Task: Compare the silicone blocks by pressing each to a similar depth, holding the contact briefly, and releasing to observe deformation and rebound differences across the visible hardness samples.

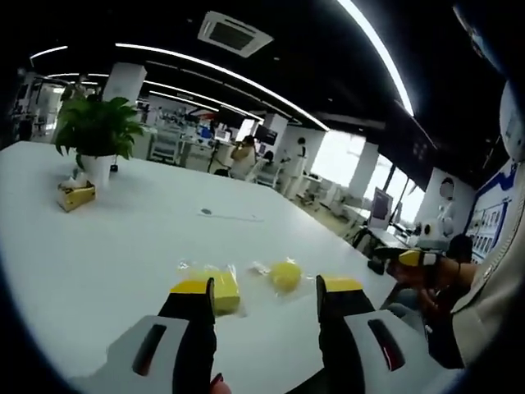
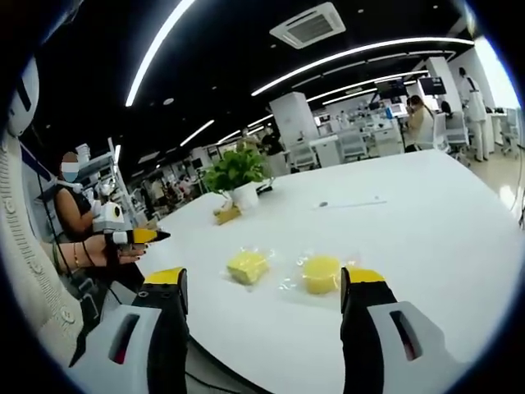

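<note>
now a square yellow block [image 2: 248, 266] beside a round one [image 2: 321, 273], both plastic-wrapped

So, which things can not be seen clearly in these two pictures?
- Square yellow block, left gripper view: near corner hidden behind the left tool.
- Both blocks' clear wrappers: any hardness labels too small to read.
- Round yellow block, right gripper view: softness cannot be judged; the right tool is not touching it.
</note>
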Available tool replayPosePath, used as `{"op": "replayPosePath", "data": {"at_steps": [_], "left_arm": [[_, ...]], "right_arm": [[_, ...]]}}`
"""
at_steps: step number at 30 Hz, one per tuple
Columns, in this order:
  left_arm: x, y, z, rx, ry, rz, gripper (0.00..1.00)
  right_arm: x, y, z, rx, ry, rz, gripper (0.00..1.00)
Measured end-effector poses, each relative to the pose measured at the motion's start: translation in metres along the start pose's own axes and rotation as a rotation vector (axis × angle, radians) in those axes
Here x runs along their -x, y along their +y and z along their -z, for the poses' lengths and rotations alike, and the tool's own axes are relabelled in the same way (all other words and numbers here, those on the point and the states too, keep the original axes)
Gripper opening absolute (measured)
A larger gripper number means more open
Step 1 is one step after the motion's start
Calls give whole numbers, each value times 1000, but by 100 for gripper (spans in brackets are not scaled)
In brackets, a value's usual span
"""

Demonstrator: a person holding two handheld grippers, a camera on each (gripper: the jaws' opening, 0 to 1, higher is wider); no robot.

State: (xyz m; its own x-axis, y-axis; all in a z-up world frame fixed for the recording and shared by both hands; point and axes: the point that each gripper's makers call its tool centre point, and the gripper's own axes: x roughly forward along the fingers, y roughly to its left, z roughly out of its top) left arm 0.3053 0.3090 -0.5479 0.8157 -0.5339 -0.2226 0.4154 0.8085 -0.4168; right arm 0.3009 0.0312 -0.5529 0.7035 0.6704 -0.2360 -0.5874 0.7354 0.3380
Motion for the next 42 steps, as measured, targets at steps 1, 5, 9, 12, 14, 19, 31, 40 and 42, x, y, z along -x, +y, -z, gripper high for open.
{"op": "replayPosePath", "data": {"at_steps": [1,5,9,12,14,19,31,40,42], "left_arm": [[-2,3,0,16,-2,-5,51],[-9,17,-2,69,-7,-19,53],[-16,27,-9,88,-20,-18,55],[-24,35,-14,112,-21,-2,56],[-31,38,-18,165,-37,21,57],[-51,44,-12,178,19,61,57],[-98,82,5,254,87,79,57],[-133,111,28,240,174,66,57],[-139,117,33,243,187,60,57]], "right_arm": [[-1,0,0,-2,2,0,70],[-6,-3,-1,-2,11,0,71],[-9,-8,-4,-6,13,8,71],[-12,-11,-3,-10,20,16,70],[-13,-14,-2,-14,27,24,70],[-16,-18,-1,-25,36,35,70],[-31,-28,4,-45,61,48,71],[-44,-32,12,-49,115,43,70],[-46,-35,11,-48,121,50,70]]}}
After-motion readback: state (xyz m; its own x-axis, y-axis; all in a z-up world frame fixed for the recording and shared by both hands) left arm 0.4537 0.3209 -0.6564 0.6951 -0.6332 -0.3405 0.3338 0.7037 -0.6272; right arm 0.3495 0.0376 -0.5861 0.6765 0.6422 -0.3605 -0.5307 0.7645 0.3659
